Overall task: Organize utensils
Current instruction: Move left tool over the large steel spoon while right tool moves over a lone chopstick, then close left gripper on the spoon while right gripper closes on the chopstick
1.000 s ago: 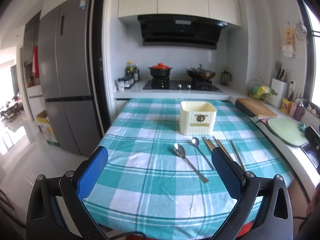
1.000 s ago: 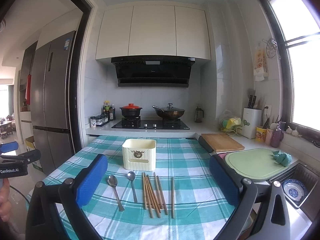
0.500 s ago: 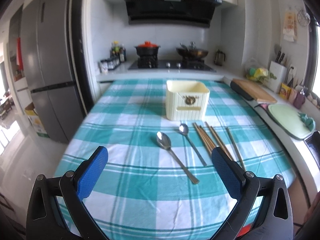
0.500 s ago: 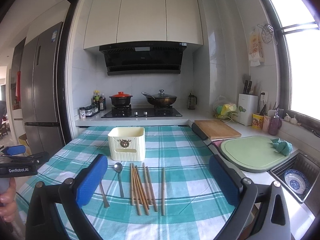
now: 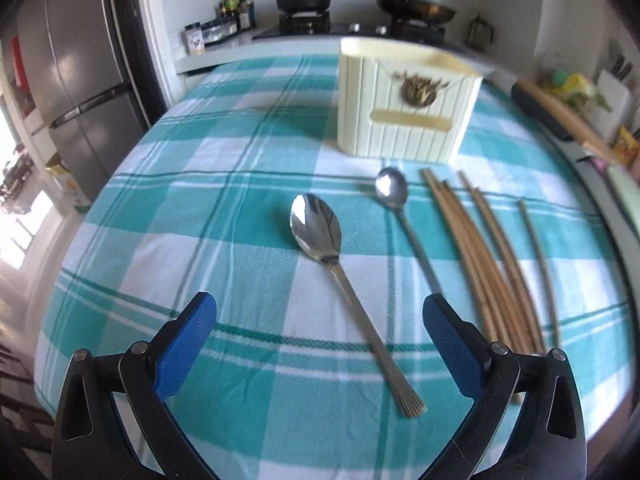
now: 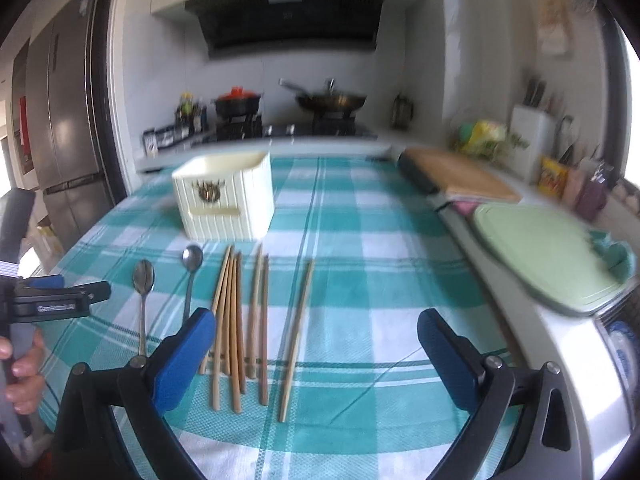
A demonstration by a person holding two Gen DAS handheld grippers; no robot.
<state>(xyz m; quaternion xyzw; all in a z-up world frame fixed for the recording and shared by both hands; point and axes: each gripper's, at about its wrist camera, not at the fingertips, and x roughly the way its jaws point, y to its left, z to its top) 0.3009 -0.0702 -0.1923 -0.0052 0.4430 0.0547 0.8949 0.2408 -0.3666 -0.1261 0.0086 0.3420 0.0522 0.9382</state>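
While hovering wide-jawed over the large spoon (image 5: 316, 228) just in front of the cream holder (image 5: 404, 108), left gripper (image 5: 320, 332) risks skidding thin handle across cloth; right gripper (image 6: 312, 344) likewise spread above chopsticks (image 6: 240, 320).

This is a home kitchen. At the far wall a gas hob (image 6: 320, 130) carries a red-lidded pot (image 6: 238, 102) and a wok (image 6: 332, 100) under a black range hood (image 6: 288, 20), with a steel refrigerator (image 6: 64, 128) at the left. On the right, a wooden cutting board (image 6: 464, 174) and a knife block (image 6: 532, 138) stand on the surface (image 6: 360, 240) side.
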